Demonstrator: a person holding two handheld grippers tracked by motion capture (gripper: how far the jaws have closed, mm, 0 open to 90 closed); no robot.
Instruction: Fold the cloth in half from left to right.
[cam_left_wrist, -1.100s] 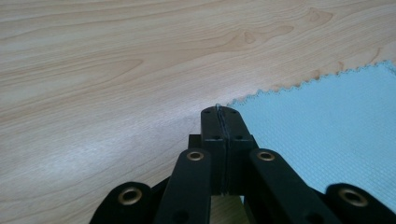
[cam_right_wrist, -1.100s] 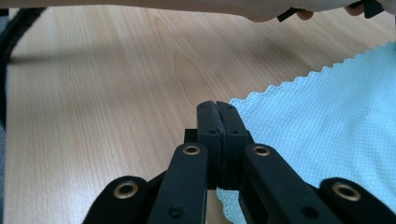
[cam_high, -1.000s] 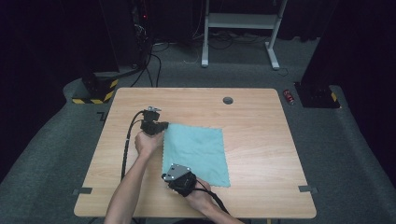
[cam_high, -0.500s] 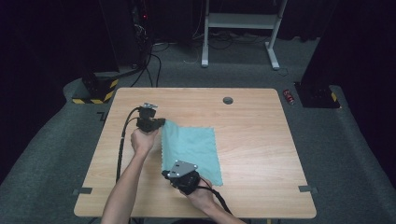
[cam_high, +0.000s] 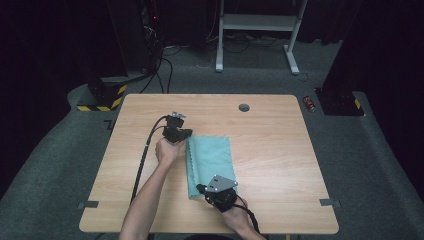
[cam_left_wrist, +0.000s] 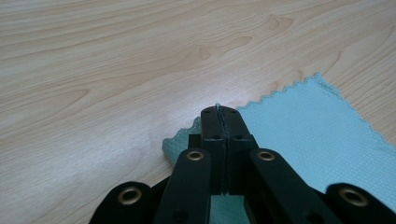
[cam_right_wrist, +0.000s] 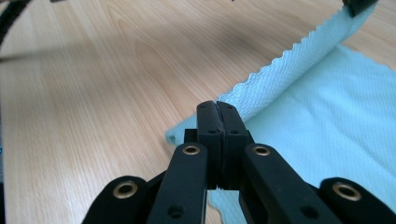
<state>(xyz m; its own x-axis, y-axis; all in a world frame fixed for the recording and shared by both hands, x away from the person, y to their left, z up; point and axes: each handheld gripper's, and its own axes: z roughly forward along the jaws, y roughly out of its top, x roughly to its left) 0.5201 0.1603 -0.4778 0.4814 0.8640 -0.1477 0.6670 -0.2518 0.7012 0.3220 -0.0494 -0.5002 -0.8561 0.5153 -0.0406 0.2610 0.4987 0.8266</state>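
Dark floor and cables ring the pale wooden table (cam_high: 280, 150) where I work. From the high view, the teal cloth (cam_high: 212, 157) lies near the table's middle, partly folded over itself. My left gripper (cam_high: 176, 131) sits at the cloth's 11 o'clock corner, and my right gripper (cam_high: 218, 189) at its 6 o'clock edge, close to me. That view hides the jaw tips. The left gripper view settles it: my left gripper (cam_left_wrist: 219, 112) is clenched on the cloth's (cam_left_wrist: 317, 135) scalloped corner, a thin line of fabric showing between the jaws. The right gripper view shows my right gripper (cam_right_wrist: 217, 107) clenched on the cloth (cam_right_wrist: 327, 121) too, with a lifted strip of it running toward 1 o'clock.
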